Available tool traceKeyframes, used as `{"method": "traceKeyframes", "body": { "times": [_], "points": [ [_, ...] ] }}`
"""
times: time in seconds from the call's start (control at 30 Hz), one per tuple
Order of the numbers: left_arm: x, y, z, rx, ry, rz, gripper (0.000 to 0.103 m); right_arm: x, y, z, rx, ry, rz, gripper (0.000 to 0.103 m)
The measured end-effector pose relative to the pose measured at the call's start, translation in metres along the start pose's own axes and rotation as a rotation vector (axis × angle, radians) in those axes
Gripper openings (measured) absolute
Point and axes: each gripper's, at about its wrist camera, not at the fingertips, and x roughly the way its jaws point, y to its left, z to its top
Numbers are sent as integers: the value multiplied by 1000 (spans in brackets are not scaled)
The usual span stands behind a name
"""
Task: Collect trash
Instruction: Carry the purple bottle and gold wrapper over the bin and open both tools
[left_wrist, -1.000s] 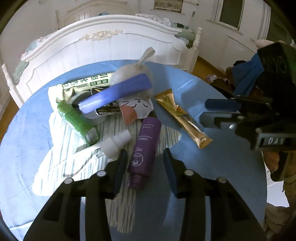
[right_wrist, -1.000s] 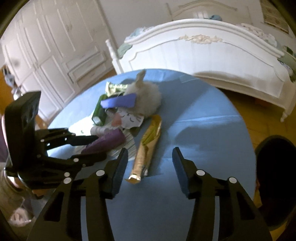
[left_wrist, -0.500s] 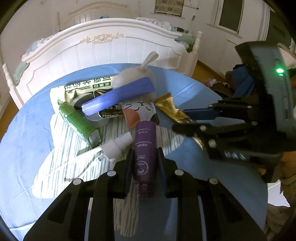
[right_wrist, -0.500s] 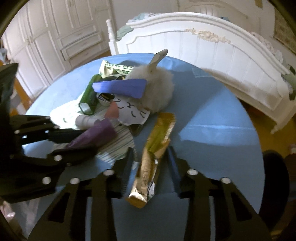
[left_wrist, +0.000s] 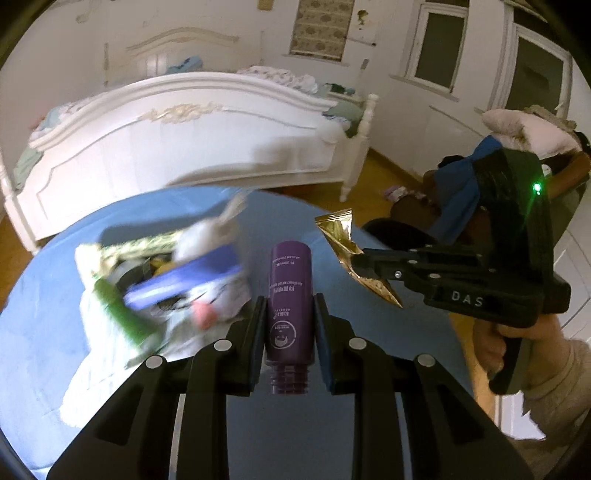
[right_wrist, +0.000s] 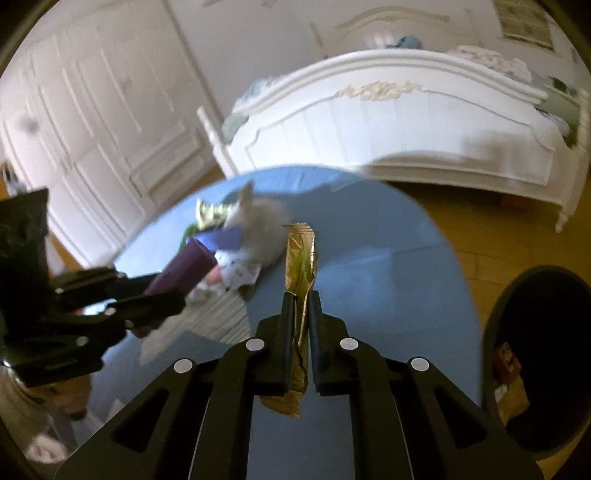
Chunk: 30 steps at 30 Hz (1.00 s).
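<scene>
A white-walled bedroom with panelled wardrobe doors (right_wrist: 92, 122), windows (left_wrist: 436, 48) and a wooden floor (right_wrist: 491, 225) frames a white carved bed (left_wrist: 177, 147) heaped with linen. In front of it stands a round bench (left_wrist: 44, 314) under a blue cloth, bearing a blurred heap of trash: a striped white sheet (left_wrist: 99, 354), a grey fluffy toy (right_wrist: 264, 221), a blue strip (left_wrist: 184, 280), a green tube (left_wrist: 118, 314) and a gold-green packet (right_wrist: 210, 212). A dark bin (right_wrist: 539, 354) sits on the floor at the bench's right edge. The left claw (left_wrist: 289, 328) pinches a purple bottle (left_wrist: 288, 295), lifted clear of the cloth. The right claw (right_wrist: 300, 332), its jaws just closed further, is pressed together on a gold foil sachet (right_wrist: 301, 266) raised above the bench. A person's hand (left_wrist: 495, 343) grips its handle.
</scene>
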Motion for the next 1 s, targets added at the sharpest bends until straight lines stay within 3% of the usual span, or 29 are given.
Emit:
{"method": "traceKeyframes", "body": {
  "times": [0.2, 0.5, 1.0],
  "points": [
    [25, -41, 31, 25, -10, -74, 25, -46, -54, 3, 109, -93, -38, 9],
    [80, -104, 60, 66, 23, -191, 25, -88, -142, -16, 262, -151, -123, 9],
    [161, -169, 75, 132, 150, -273, 25, -97, -235, -64, 441, -154, -178, 9]
  ]
}}
